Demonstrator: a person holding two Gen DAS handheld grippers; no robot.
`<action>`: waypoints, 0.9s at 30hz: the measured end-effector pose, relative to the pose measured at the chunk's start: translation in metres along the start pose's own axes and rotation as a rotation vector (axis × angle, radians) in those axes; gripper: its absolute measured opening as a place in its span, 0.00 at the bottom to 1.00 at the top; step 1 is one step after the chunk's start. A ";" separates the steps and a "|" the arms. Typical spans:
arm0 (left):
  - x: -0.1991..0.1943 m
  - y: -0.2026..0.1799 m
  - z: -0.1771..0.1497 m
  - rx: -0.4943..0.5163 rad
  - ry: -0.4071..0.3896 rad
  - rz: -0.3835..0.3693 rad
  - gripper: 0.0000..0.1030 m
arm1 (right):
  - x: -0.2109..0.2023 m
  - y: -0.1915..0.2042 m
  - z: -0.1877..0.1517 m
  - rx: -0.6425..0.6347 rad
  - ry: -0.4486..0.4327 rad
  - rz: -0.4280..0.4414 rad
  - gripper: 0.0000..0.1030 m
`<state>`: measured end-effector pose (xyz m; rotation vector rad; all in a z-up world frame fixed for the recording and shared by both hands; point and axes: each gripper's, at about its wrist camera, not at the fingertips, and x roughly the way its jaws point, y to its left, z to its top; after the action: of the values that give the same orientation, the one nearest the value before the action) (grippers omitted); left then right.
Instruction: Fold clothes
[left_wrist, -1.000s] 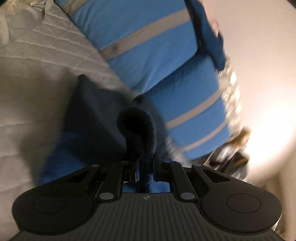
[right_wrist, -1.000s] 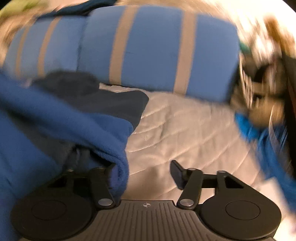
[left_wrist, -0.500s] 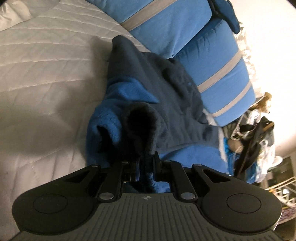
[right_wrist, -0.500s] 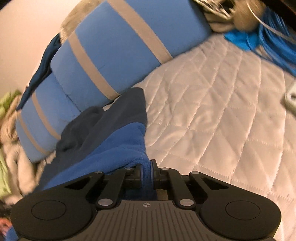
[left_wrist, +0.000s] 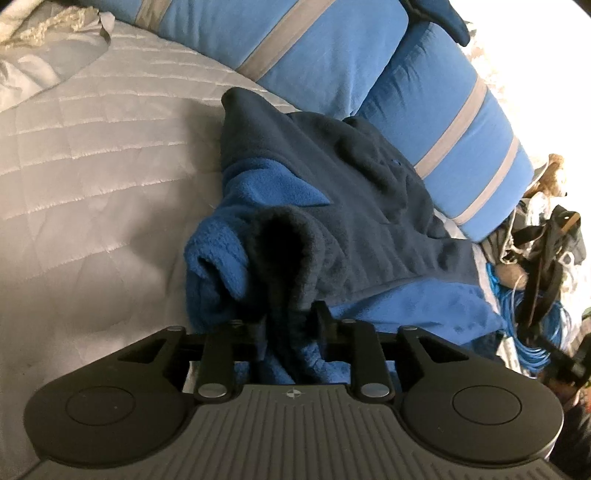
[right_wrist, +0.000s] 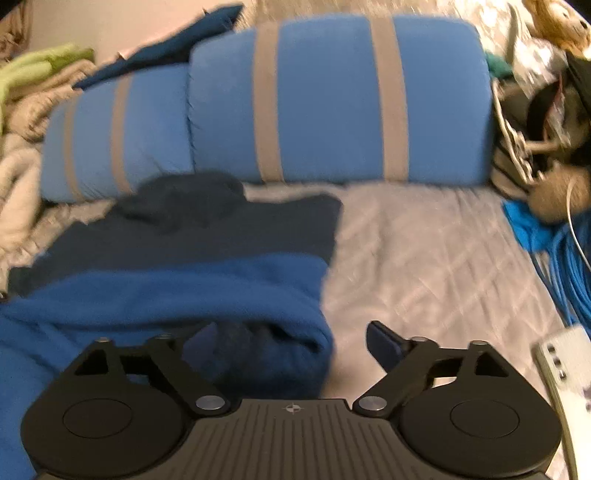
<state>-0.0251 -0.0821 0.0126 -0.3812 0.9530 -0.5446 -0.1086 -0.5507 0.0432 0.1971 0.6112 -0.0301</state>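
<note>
My left claw (left_wrist: 290, 325) is clamped on a bunched fold of the two-tone fleece garment (left_wrist: 332, 206), soft and nappy, bright blue on one face and dark navy on the other. A rolled navy cuff bulges up just ahead of my fingers (left_wrist: 322, 314), and the rest of the garment spreads away toward 1 o'clock, lying crumpled on the pale grey quilted bedspread (left_wrist: 92, 177), whose stitched lines catch a satin sheen.

My right claw (right_wrist: 291, 339) stands wide apart, gripping nothing; the blue fleece (right_wrist: 177, 288) lies heaped against its left finger and reaches out toward 10 o'clock, while its right finger (right_wrist: 384, 343) hangs over bare quilt (right_wrist: 424, 258). This view is blurred.

Behind the garment, at 12 o'clock, two plump blue bolster cushions with grey bands (right_wrist: 332, 103) rest along the head of the bed. At 3 o'clock a tangle of blue cord (right_wrist: 565, 266) and dark clutter sits off the bed's edge; at 9 o'clock lie cream and green cloths (right_wrist: 26, 96).
</note>
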 end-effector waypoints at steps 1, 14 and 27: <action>-0.001 -0.001 0.000 0.003 -0.004 0.005 0.29 | 0.004 0.001 0.005 0.010 -0.012 -0.007 0.90; -0.051 0.000 -0.012 0.053 -0.134 0.075 0.56 | 0.053 -0.020 -0.019 0.065 0.126 -0.184 0.90; -0.074 -0.039 -0.019 0.260 -0.262 0.200 0.62 | 0.054 -0.035 -0.012 0.182 0.144 -0.170 0.82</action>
<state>-0.0859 -0.0707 0.0724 -0.1167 0.6489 -0.4167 -0.0742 -0.5814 -0.0033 0.3254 0.7680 -0.2383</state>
